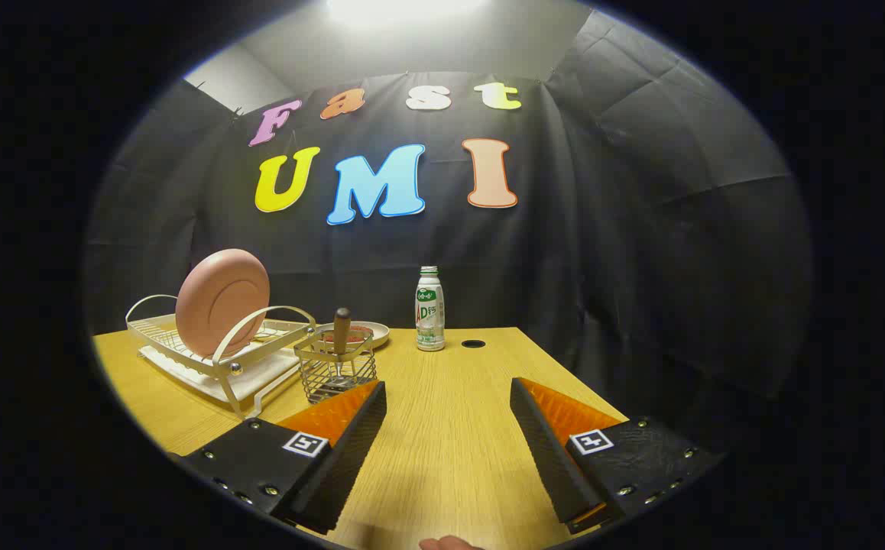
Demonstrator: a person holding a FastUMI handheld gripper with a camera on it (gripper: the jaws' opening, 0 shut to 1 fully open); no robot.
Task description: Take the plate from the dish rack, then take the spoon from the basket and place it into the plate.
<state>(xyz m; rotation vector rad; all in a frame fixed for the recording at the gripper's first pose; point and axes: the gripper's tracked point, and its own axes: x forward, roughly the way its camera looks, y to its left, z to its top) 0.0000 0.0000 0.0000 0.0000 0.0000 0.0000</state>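
A pink plate [222, 301] stands upright on edge in a white wire dish rack [183, 347] on the wooden table, beyond my left finger. Right of the rack sits a small wire basket [334, 374] with a spoon [342, 330] standing in it, brown handle up; the basket is just ahead of the left fingertip. My gripper [448, 391] is open, its fingers spread wide over bare table with nothing between them.
A green-and-white bottle [429, 309] stands at the table's far side, with a small dark hole [473, 344] in the tabletop beside it. A shallow dish [366, 333] lies behind the basket. The table's right edge [565, 374] runs close to my right finger.
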